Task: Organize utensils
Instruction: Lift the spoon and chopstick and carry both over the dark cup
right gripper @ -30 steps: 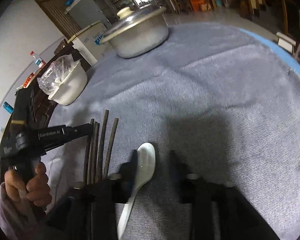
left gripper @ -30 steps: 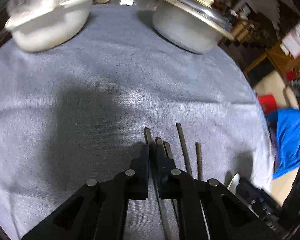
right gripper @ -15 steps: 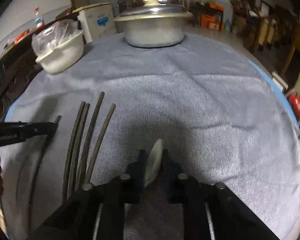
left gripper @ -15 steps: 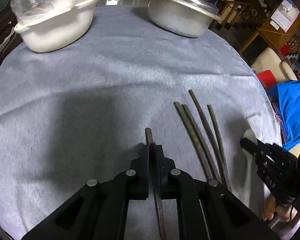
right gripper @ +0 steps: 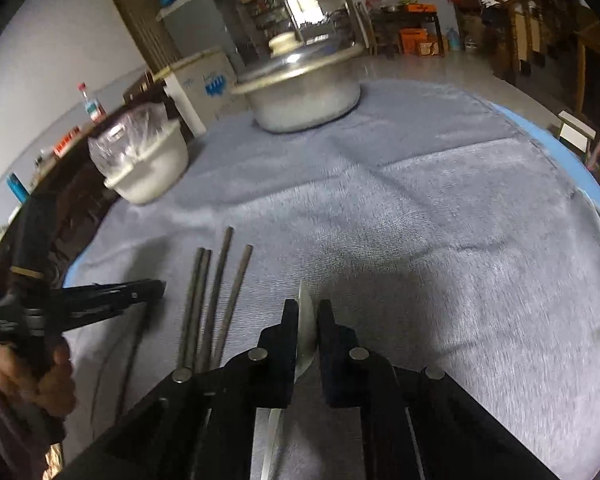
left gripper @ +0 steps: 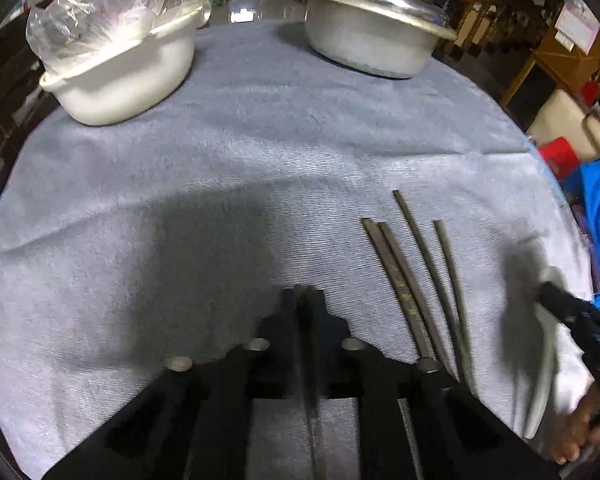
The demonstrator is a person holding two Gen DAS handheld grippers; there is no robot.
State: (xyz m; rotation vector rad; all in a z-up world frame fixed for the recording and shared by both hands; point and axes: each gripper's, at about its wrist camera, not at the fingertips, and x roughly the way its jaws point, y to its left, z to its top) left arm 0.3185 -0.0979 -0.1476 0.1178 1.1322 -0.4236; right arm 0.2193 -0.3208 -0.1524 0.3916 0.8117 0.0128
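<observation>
Chopsticks (left gripper: 416, 276) — pot (left gripper: 370, 36), bowl (left gripper: 128, 80) beyond

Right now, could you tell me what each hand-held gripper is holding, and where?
Left hand-held gripper: dark chopstick, near its tip. Right hand-held gripper: white spoon, by its bowl.

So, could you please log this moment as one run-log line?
left tool: shut on chopstick | right tool: shut on spoon | four chopsticks on cloth
</observation>
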